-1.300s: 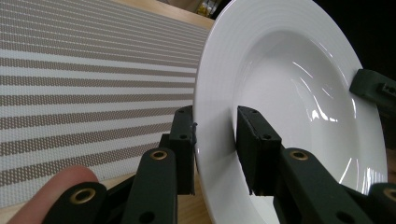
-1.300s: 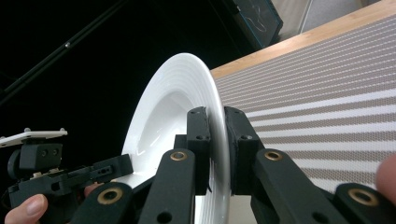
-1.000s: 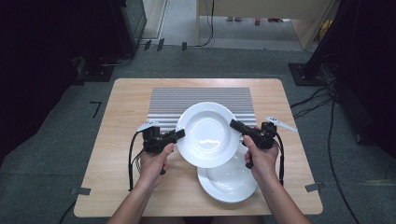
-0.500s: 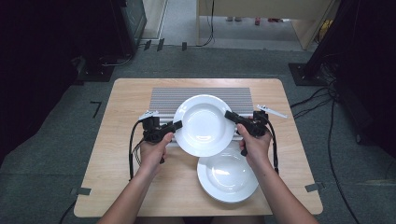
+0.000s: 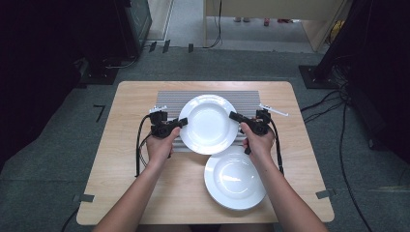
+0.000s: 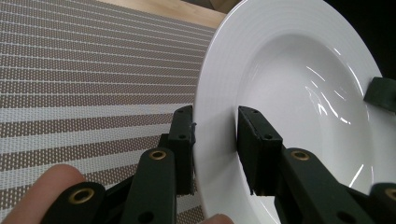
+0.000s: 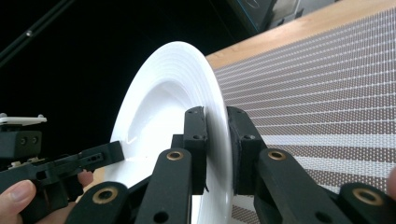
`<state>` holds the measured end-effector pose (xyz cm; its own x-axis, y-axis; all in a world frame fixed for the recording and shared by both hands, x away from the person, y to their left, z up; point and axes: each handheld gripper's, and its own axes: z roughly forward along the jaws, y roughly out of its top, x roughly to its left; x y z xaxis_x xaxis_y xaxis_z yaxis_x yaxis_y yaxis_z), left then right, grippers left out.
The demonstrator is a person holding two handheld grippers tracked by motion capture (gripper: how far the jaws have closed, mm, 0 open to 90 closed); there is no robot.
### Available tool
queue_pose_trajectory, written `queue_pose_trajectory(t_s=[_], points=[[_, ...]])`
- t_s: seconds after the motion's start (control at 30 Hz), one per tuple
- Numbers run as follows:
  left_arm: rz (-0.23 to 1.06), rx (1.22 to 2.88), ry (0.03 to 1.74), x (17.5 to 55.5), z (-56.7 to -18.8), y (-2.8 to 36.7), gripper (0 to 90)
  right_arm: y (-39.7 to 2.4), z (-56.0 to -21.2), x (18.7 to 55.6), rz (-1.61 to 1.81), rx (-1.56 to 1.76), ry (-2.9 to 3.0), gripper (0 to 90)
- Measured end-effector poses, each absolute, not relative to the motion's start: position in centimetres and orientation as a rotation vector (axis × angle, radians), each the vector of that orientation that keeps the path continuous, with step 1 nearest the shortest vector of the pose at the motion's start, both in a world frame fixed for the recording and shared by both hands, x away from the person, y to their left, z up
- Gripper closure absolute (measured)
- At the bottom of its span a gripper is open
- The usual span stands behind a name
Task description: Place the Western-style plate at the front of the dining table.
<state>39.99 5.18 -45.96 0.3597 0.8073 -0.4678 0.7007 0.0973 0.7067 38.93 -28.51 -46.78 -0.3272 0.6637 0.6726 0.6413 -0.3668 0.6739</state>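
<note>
A white deep plate (image 5: 209,123) hangs above the striped placemat (image 5: 169,99), held by both grippers. My left gripper (image 5: 180,123) is shut on its left rim, and the left gripper view shows the plate's rim (image 6: 210,140) clamped between the black jaws. On the opposite rim my right gripper (image 5: 235,117) is shut; in the right gripper view the plate (image 7: 159,107) stands edge-on between the jaws, with the left gripper (image 7: 100,156) beyond it. A second white plate (image 5: 235,178) lies on the wooden table (image 5: 121,193), near the front right.
The placemat (image 6: 70,84) covers the table's back middle. Cables (image 5: 140,150) trail from both grippers over the wood. Dark equipment and floor cables surround the table.
Both grippers have carried the upper plate away from the lower plate, up and toward the back, over the placemat. The lower plate stays on the table.
</note>
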Motion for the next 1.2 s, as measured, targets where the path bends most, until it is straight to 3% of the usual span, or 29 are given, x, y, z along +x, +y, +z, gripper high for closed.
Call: queue_pose_trajectory(t_s=[1.2], points=[[0.094, 1.648, 1.518, 45.6, -48.8, 5.1, 68.9, -27.9, -50.2, 45.5, 1.708, 2.034, 1.823, 78.4]])
